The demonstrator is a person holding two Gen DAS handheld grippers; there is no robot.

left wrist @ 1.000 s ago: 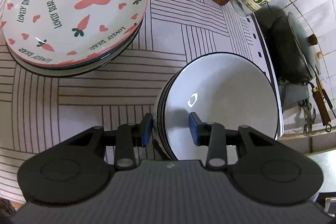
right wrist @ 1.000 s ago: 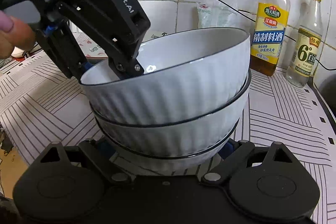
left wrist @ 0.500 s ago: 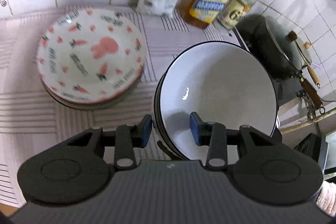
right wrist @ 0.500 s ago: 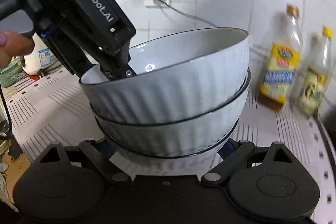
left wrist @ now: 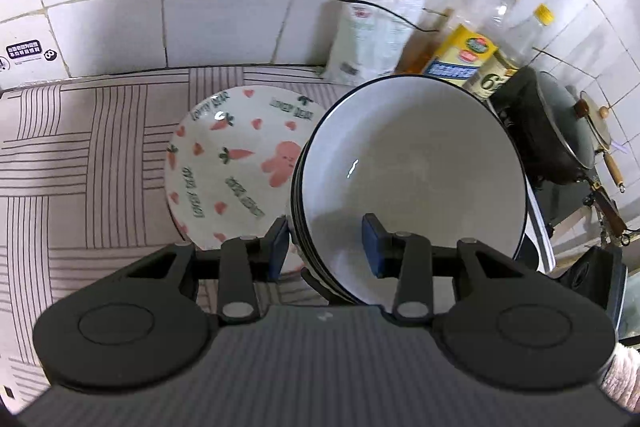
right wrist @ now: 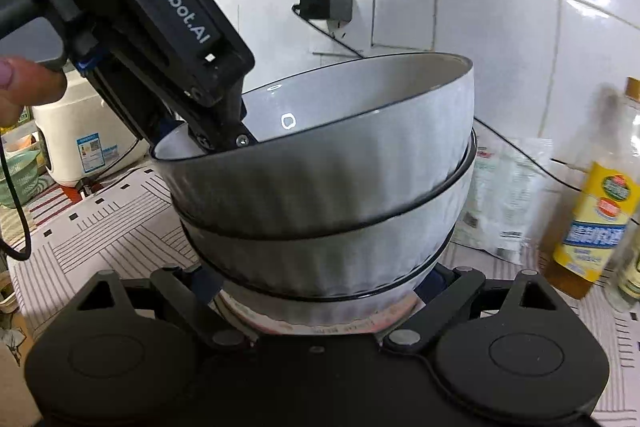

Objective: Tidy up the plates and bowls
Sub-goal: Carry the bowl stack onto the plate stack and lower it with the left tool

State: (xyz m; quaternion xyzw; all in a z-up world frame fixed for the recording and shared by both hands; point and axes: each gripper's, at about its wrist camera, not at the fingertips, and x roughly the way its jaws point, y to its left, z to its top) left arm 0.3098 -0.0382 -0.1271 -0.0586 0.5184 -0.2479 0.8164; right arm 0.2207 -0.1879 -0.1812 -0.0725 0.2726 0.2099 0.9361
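Note:
A stack of white ribbed bowls with black rims is held up off the counter. My left gripper is shut on the stack's near rim, one pad inside, one outside. In the right wrist view the bowl stack is tilted, and my right gripper is closed around its lowest part, fingertips mostly hidden. The left gripper's body shows there at the stack's left rim. A stack of carrot-and-rabbit plates lies on the counter, left of and below the bowls.
The striped counter cloth runs to the tiled wall. Two bottles and a white bag stand at the back. A dark pan sits at the right. A rice cooker stands at the left.
Both grippers have lifted the bowl stack off the counter and carried it toward the plates. The plate stack looks smaller and sits partly under the bowls now.

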